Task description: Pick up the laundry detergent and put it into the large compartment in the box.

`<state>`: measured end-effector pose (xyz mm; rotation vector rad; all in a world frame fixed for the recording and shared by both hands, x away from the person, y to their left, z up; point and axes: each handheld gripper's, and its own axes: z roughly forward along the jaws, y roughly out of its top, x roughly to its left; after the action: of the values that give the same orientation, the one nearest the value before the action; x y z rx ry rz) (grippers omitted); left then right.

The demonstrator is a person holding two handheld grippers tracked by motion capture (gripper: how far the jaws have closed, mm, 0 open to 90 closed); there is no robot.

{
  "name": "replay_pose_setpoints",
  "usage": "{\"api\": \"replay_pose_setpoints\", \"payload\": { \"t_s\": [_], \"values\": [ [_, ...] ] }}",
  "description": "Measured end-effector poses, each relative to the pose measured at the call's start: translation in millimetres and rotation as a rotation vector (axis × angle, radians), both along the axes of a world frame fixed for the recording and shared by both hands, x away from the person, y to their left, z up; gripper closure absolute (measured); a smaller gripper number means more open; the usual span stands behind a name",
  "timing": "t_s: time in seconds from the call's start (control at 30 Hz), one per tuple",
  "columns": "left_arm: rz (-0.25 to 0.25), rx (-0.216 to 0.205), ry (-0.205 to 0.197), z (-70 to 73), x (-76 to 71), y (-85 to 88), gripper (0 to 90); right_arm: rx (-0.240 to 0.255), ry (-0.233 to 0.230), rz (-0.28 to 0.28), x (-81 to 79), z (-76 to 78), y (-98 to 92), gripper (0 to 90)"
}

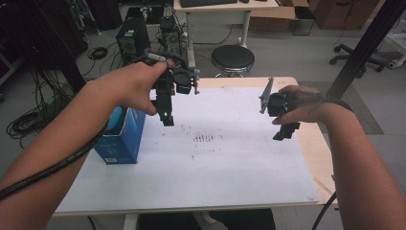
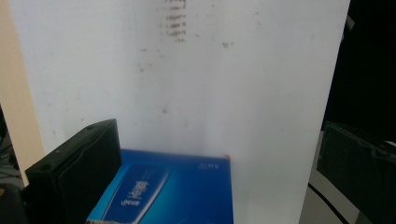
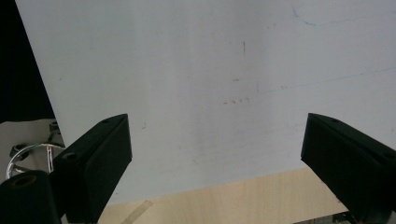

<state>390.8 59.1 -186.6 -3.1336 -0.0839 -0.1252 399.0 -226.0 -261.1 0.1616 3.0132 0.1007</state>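
A blue box (image 1: pixel 123 138) stands upright at the left edge of the white sheet (image 1: pixel 215 163) that covers the table. My left gripper (image 1: pixel 167 119) hangs above the sheet, just right of the box, jaws pointing down. In the left gripper view the blue box (image 2: pixel 177 191) lies below and between the wide-apart jaws of my left gripper (image 2: pixel 215 177), untouched. My right gripper (image 1: pixel 286 131) hovers near the sheet's right edge. Its jaws stand open over bare white sheet (image 3: pixel 210 84) in the right gripper view, with nothing between them (image 3: pixel 219 158).
Faint brown smudges (image 1: pixel 205 138) mark the middle of the sheet. Bare wooden tabletop (image 1: pixel 316 148) shows along the right side. Beyond the far edge stand a black stool (image 1: pixel 232 58), a computer tower (image 1: pixel 133 37) and a white desk (image 1: pixel 225 12). A black pole (image 1: pixel 364 48) slants at the right.
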Motion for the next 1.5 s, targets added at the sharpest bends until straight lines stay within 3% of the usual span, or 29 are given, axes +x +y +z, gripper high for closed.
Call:
{"api": "replay_pose_setpoints", "payload": {
  "t_s": [0.1, 0.3, 0.87, 1.5],
  "values": [
    [-0.034, -0.013, 0.015, -4.6, -2.4, -7.4, 0.1, 0.000, 0.000, 0.002, -0.8, 0.5, 0.6, 8.5],
    [-0.041, -0.027, 0.024, -9.8, -1.9, -12.1, 0.1, -0.002, 0.000, 0.008, -2.4, 1.8, 0.5, 8.5],
    [-0.039, -0.038, 0.031, -13.3, 0.0, -20.2, 0.1, -0.011, -0.008, 0.024, -2.5, 9.5, 4.9, 8.5],
    [-0.028, -0.032, 0.040, -17.8, 2.4, -20.9, 0.1, -0.006, -0.001, 0.029, -0.7, 3.3, 2.6, 8.5]
  ]
}}
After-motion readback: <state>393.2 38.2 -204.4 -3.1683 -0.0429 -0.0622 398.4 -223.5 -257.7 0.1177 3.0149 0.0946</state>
